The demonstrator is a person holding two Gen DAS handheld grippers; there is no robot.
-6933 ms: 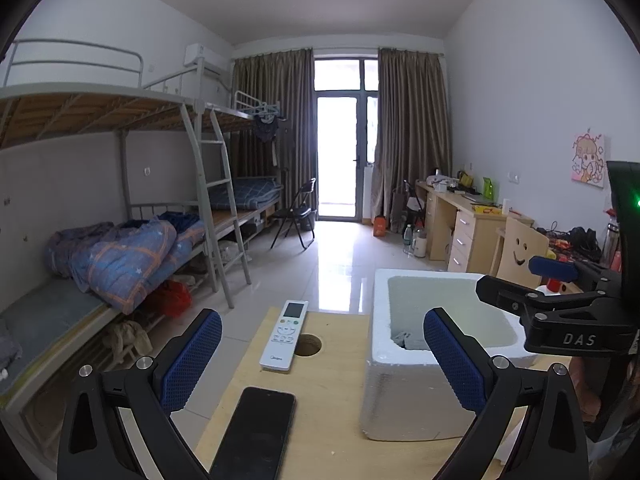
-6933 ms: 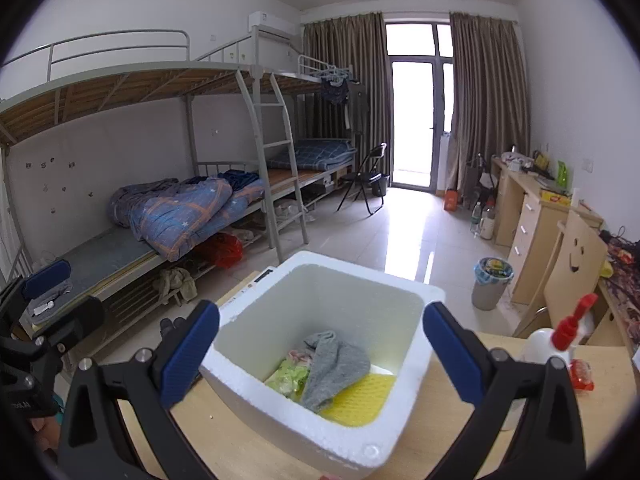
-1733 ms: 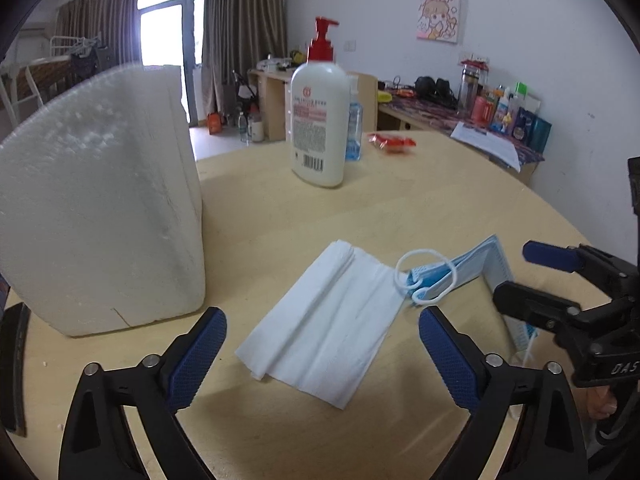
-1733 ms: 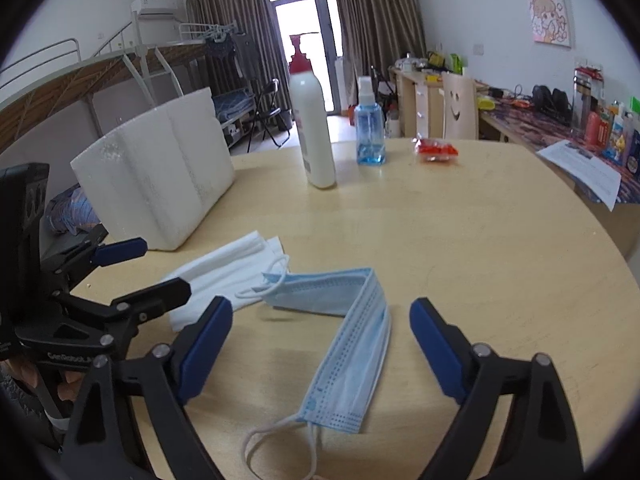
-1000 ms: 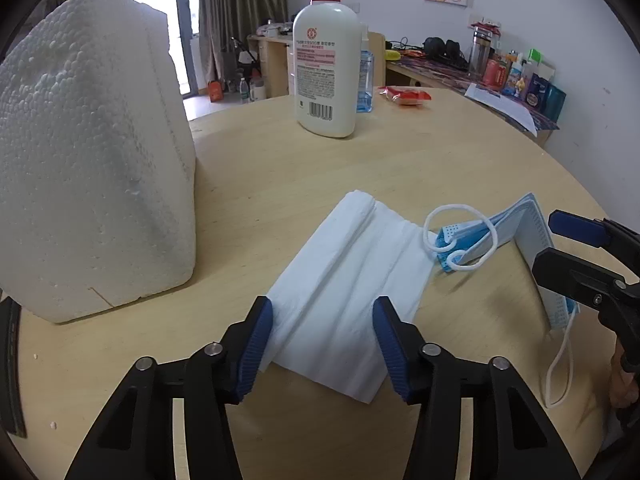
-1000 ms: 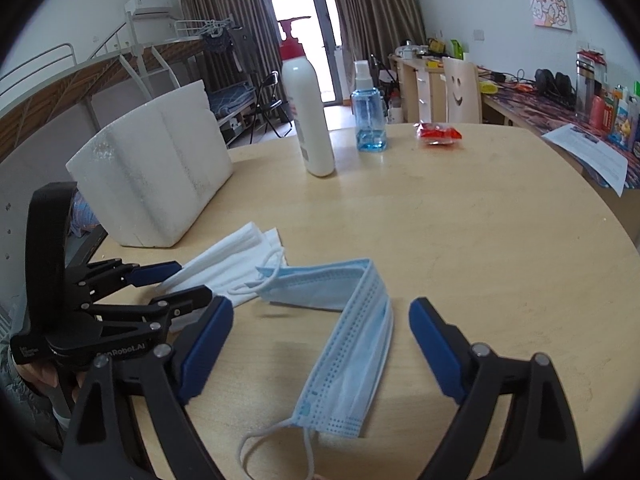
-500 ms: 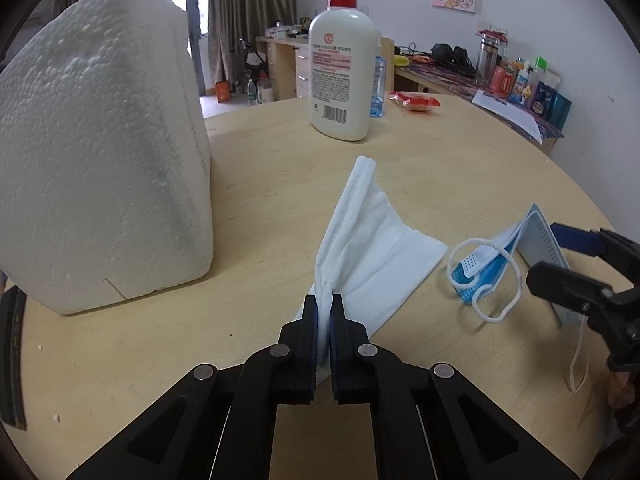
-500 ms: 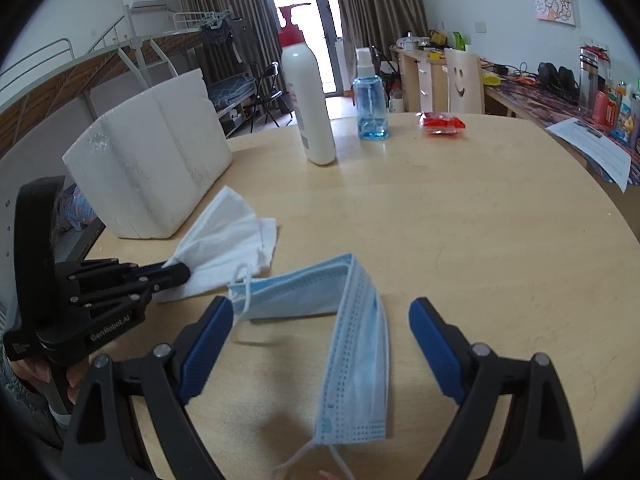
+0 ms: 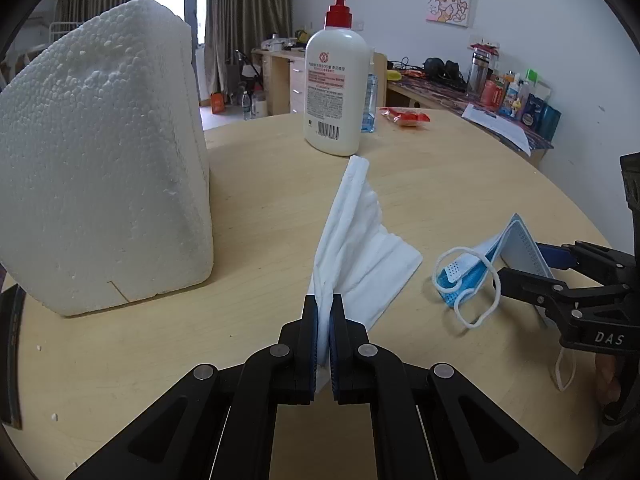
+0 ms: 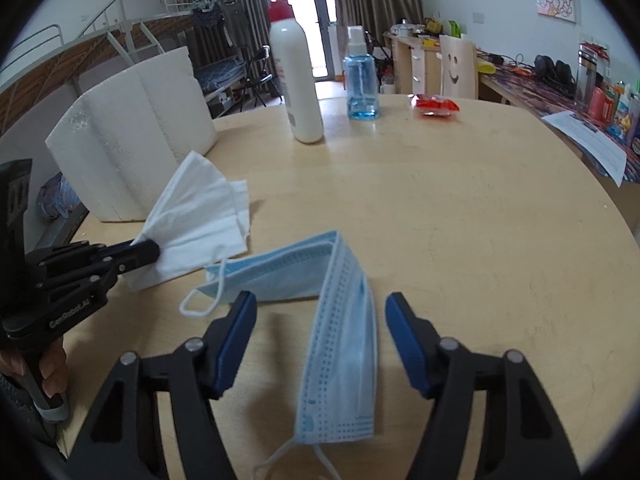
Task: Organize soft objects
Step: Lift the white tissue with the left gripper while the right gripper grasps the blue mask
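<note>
Tabletop (image 10: 460,208): left jaws pinch tissue (image 9: 360,240); right jaws closing around mask (image 10: 340,320).

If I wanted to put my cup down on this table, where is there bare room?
The widest bare stretch of table lies right of the blue mask, reaching back to the red packet. The left is crowded: foam box, white tissue, lotion bottle, spray bottle.

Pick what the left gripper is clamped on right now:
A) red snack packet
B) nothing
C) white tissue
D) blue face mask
C: the left gripper is shut on the near edge of the white tissue, bunching it; the blue face mask lies between the right gripper's closing jaws.
</note>
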